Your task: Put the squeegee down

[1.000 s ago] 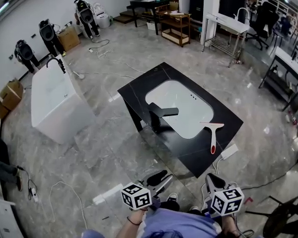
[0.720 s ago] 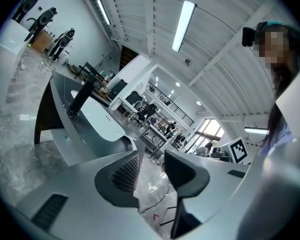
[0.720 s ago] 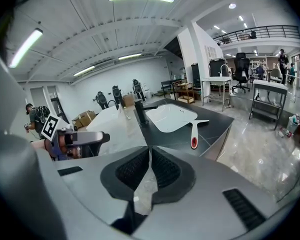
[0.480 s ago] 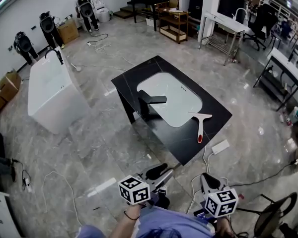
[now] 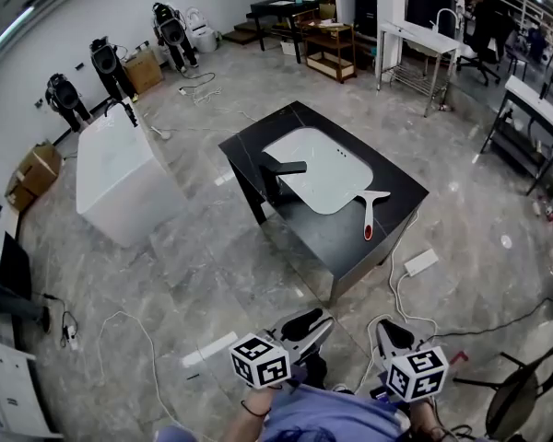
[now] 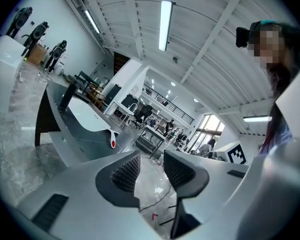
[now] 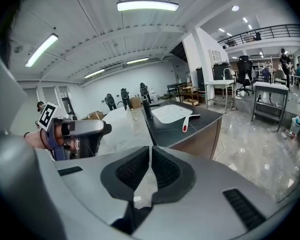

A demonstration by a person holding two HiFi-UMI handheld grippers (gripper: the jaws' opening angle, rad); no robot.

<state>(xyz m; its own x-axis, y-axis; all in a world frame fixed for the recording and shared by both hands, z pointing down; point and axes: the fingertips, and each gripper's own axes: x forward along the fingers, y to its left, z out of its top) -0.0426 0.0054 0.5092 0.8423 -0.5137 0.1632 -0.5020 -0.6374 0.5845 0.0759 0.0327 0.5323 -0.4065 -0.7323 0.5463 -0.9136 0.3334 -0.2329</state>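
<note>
Bathtub [image 5: 120, 178], white and freestanding, stands at the far left on the marble floor, well apart from everything the task concerns. Next comes the black counter [image 5: 350, 242] with a dark faucet [image 5: 278, 175] at the left rim of its white basin [image 5: 318, 164].

The left gripper [image 6: 151, 160] is held low by the person's body, far from the counter. Its fingers are released, with a clear gap between the ribbed pads and only floor showing through it.

The squeegee [image 5: 372, 212] lies flat on the counter to the right of the basin. Its pale blade is at the basin's edge and its red-tipped handle runs toward the counter's near side. Nothing touches it, so I judge the put-down already done.

A good placement looks like this one: the whole tool is supported by the counter, the handle stops short of the edge, and the fingers let go only once it rests. They should then back straight off so that no pad drags it. The handle's red end lies fairly near the rim, so a nudge there could tip it off.

The right gripper [image 7: 149, 154], also low and close to the body, has its fingers clenched tip to tip on nothing.
</note>
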